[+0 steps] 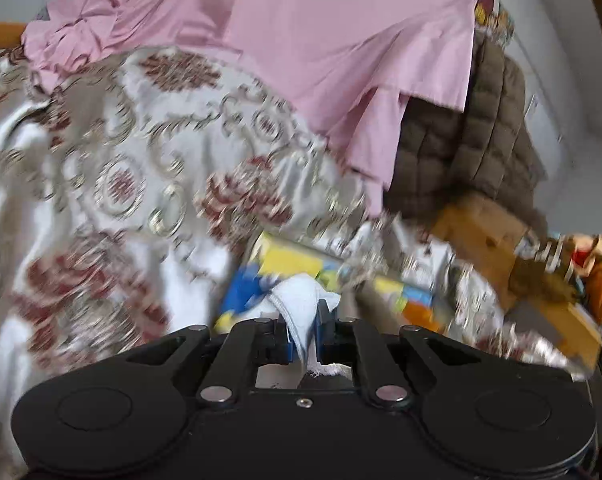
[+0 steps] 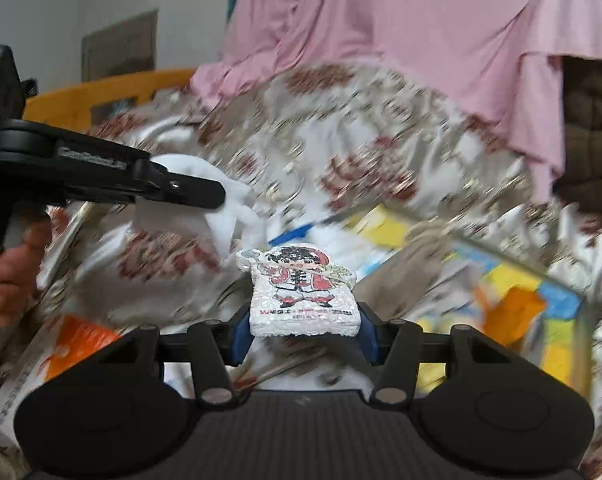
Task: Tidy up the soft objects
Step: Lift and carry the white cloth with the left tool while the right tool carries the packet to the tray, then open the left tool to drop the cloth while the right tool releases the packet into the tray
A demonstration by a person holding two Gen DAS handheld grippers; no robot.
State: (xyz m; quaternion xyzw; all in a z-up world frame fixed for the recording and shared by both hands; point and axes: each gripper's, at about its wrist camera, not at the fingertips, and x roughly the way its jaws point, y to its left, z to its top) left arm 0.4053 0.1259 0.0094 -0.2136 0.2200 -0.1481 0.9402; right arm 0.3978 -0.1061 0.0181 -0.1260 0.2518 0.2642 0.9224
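While most of both views is taken up by a cream satin cover (image 1: 113,148) w/ red-and-gold floral medallions, rumpled over what looks like a bed or sofa, a pink cloth (image 1: 341,52) drapes over the upper part behind it, its hem hanging down onto the satin. Right of the pink cloth sits a brown quilted cushion (image 1: 481,128), partly under the pink hem. An orange-yellow wooden rail (image 2: 101,88) shows at the far left edge, w/ grey wall behind. Lying on the satin, a colourful board or box (image 2: 521,280) w/ yellow, blue & orange blocks, blurred so no detail. Left gripper (image 1: 303,336) has its blue-padded jaws nearly together, pinching a white cloth (image 1: 297,312) that bunches up in front of the pads & trails down between them; in the right wrist view that same gripper comes in from the left, w/ the person's hand (image 2: 9,264) on its grip, white cloth bulging at its tip, raised off the satin. Right gripper (image 2: 304,336) is about half spread, pads pressed on both sides of a white foam pad (image 2: 303,300) printed w/ a cartoon figure in red, held upright above the board & satin. Red lettering under the figure too small to read.
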